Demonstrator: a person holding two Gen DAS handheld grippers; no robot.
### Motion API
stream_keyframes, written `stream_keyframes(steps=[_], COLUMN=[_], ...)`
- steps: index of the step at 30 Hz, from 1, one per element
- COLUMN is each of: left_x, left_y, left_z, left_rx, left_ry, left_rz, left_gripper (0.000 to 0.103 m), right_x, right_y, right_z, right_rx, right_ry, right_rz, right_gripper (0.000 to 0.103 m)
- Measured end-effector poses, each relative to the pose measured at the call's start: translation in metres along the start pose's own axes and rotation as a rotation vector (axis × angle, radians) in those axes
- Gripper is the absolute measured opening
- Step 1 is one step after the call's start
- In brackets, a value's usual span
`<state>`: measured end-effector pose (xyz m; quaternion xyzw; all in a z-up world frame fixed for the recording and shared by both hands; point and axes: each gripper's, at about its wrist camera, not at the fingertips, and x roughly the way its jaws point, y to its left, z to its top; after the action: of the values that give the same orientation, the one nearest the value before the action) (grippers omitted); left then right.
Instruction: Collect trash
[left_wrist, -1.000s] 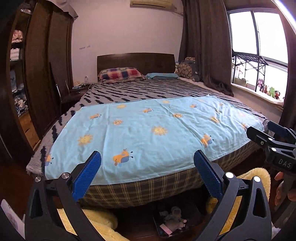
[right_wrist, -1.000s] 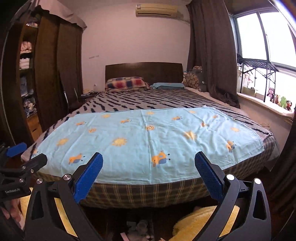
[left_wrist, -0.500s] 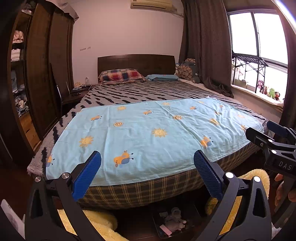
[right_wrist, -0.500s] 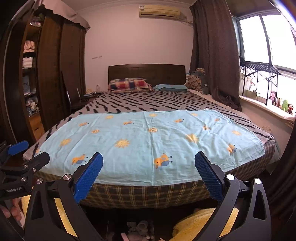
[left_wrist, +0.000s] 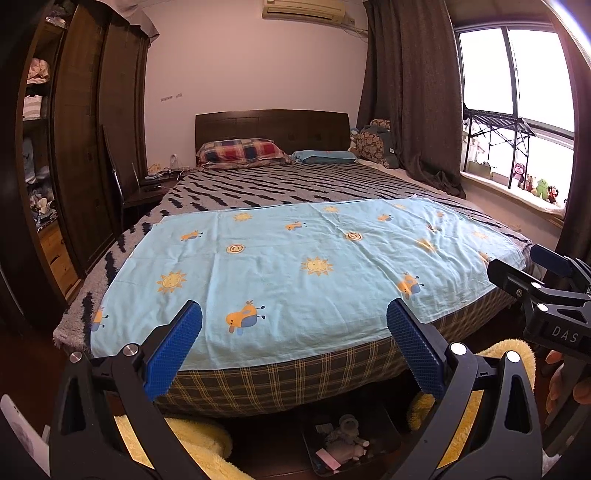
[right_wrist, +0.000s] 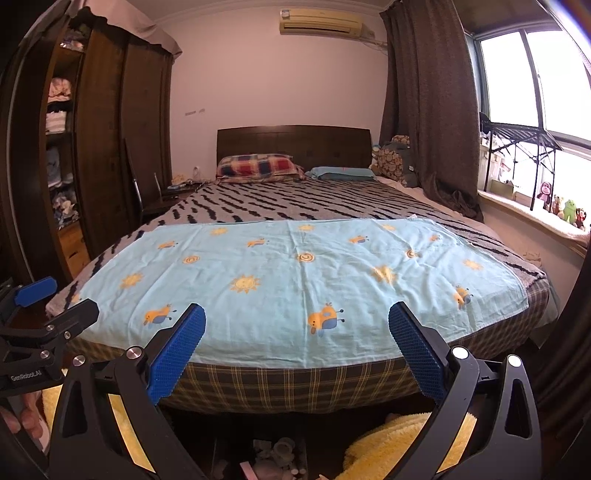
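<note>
My left gripper (left_wrist: 294, 347) and right gripper (right_wrist: 296, 349) both stand with jaws wide apart, holding nothing, side by side at the near foot of the bed (left_wrist: 280, 376). No trash shows on the blue sheet (left_wrist: 295, 266); a dark tray of small oddments (left_wrist: 347, 441) lies on the floor under the bed's near edge, contents unclear. This fits either trash already gathered or none yet found. Open room lies above the sheet; yellow fleece (right_wrist: 399, 439) crowds the floor.
</note>
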<state>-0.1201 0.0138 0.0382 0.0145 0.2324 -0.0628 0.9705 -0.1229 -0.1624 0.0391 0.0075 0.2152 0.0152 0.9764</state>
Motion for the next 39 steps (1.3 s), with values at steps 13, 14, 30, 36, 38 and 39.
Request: stream_keyframes(steps=[13, 14, 30, 36, 38, 39], left_x=[-0.0042, -0.0040, -0.0021, -0.0023, -0.0028, -0.0029], left_y=[0.0015, 0.0015, 0.0024, 0.0024, 0.0022, 0.0021], left_z=[0.0008, 0.0007, 0.0011, 0.0010, 0.0014, 0.0014], left_rx=[0.001, 0.002, 0.001, -0.001, -0.001, 0.000], left_ry=[-0.017, -0.017, -0.012, -0.012, -0.013, -0.014], left_rz=[-0.015, -0.014, -0.008, -0.007, -0.006, -0.006], left_gripper=[0.095, 0.095, 0.095, 0.095, 0.095, 0.095], right_x=[-0.0019, -0.0021, -0.0003, 0.0010, 0.0010, 0.0007], right_y=[0.0024, 0.0023, 0.0005, 0.0004, 0.0009, 0.0008], right_z=[0.0004, 0.0007, 0.0015, 0.0010, 0.0010, 0.0011], right_rx=[-0.003, -0.002, 0.004, 0.003, 0.003, 0.003], right_ry=[-0.003, -0.006, 0.002, 0.005, 0.007, 0.006], right_rz=[0.002, 0.000, -0.005, -0.008, -0.008, -0.009], right_gripper=[0.100, 0.100, 0.100, 0.100, 0.100, 0.100])
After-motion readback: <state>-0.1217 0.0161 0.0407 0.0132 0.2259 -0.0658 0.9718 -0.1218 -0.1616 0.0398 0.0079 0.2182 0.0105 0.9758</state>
